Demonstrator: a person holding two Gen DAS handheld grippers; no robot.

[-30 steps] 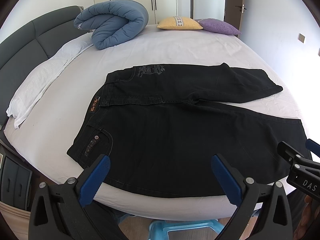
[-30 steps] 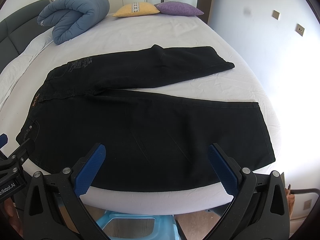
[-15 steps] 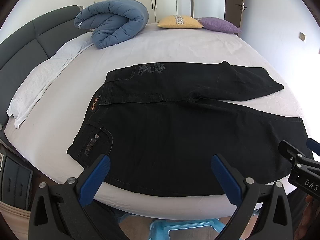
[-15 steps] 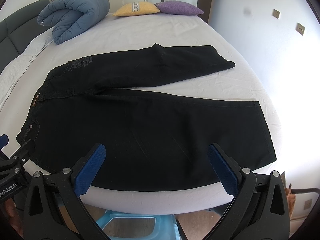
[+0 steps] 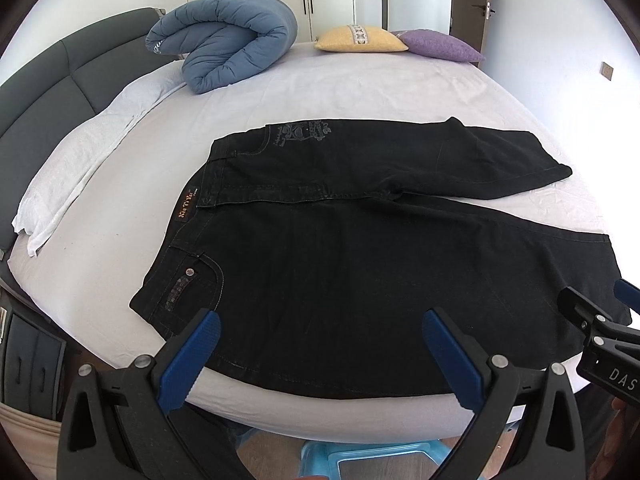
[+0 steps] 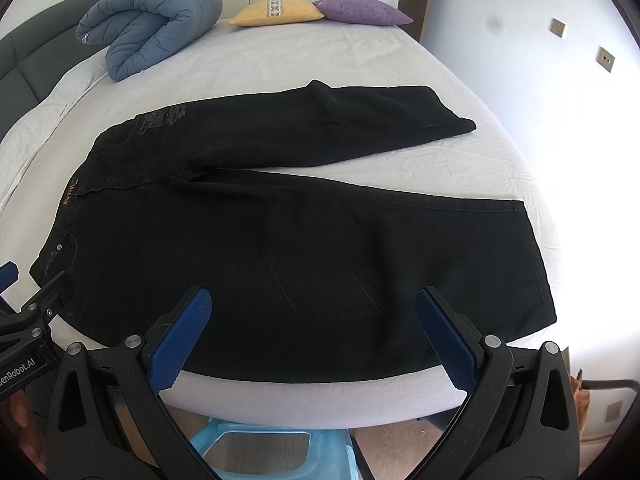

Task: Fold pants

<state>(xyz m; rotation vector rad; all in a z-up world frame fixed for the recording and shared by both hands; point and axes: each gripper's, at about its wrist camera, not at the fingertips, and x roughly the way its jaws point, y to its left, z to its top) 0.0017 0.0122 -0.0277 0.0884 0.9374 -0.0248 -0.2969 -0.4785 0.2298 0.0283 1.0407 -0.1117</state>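
Lying ahead: black pants (image 5: pixel 360 264) spread flat just beyond both tongs, nothing folded yet.
Long axis: waistband (image 5: pixel 188 212) off the left gripper (image 5: pixel 320 352), hems (image 6: pixel 532 256) past the right gripper (image 6: pixel 312 324).
Tongs: both spread wide, holding nothing, near the closest leg's edge.
Nearer hand: probably left for the waist, right for the hem.
Surface: white bed (image 5: pixel 360 88).
Room: blue duvet (image 5: pixel 224 48) and cushions far beyond the tongs.

Below the bed (image 6: pixel 280 404), a blue stool (image 6: pixel 256 452) is cut off; the pants' (image 5: pixel 360 280) waist label (image 5: pixel 186 210) is unreadable.
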